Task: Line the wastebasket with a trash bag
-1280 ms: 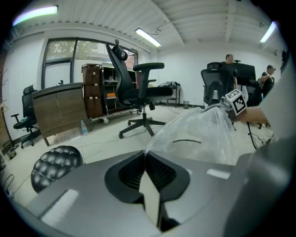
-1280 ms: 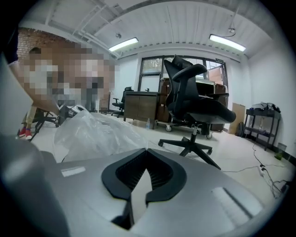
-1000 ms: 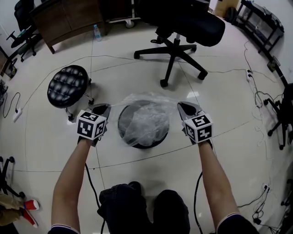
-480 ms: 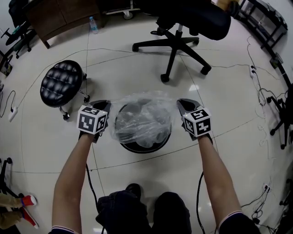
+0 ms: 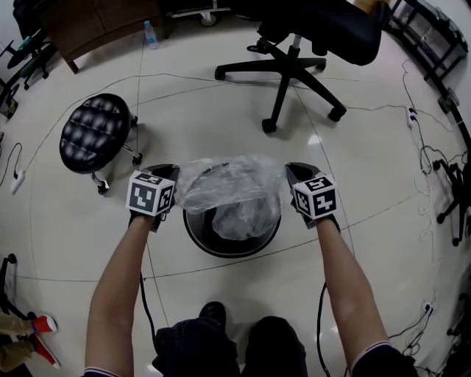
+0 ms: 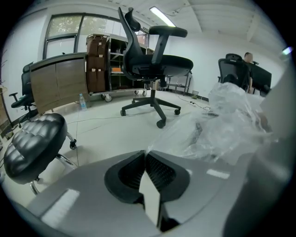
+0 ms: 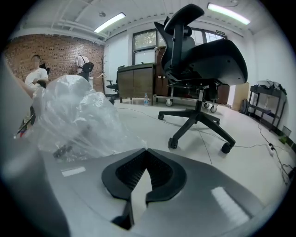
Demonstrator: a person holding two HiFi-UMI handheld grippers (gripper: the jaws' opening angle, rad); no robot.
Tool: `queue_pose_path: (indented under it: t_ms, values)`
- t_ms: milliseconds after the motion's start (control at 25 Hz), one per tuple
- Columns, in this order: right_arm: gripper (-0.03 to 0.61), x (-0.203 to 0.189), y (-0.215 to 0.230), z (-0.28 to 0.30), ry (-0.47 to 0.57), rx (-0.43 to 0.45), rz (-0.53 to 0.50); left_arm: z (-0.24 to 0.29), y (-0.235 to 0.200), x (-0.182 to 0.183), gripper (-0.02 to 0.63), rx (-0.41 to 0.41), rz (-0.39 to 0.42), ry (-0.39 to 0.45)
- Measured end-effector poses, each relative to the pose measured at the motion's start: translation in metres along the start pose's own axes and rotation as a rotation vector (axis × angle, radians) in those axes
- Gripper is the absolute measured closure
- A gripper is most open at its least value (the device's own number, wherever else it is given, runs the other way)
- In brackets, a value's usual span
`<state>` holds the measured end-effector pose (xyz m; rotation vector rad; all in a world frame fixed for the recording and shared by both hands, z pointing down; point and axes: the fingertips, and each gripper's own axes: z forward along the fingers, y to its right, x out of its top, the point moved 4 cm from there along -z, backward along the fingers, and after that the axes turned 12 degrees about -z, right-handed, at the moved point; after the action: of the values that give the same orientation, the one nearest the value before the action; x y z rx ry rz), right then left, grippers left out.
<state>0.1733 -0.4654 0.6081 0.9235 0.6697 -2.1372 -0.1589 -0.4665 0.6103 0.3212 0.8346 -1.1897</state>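
Two grippers held out over the pale floor (image 5: 383,184), one at each side of the round black wastebasket (image 5: 193,230). Left gripper (image 5: 166,172): jaws pressed together, pinching the left edge of the clear trash bag (image 5: 228,185). Right gripper (image 5: 294,171): jaws likewise closed, nipping the bag's right edge. Bag stretched between the two, spread across the far part of the wastebasket's mouth, crumpled film sagging down inside; near rim of the basket uncovered. Seen along either gripper, thin film running straight out from the closed jaw tips. Far left, a black tufted stool (image 5: 94,132) on castors. Farther off, a black office chair (image 5: 302,44) and a small water bottle (image 5: 150,33) by a wooden cabinet (image 5: 96,22). Thin cables (image 5: 419,158) strewn across the floor at right.
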Motion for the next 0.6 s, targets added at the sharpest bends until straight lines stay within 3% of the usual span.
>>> queue_pose_path:
  t_ms: [600]
  values:
    - [0.577,-0.041,-0.041,-0.017,-0.035,0.076,-0.007,-0.019,0.014,-0.064,0.603,-0.023,-0.008,-0.072]
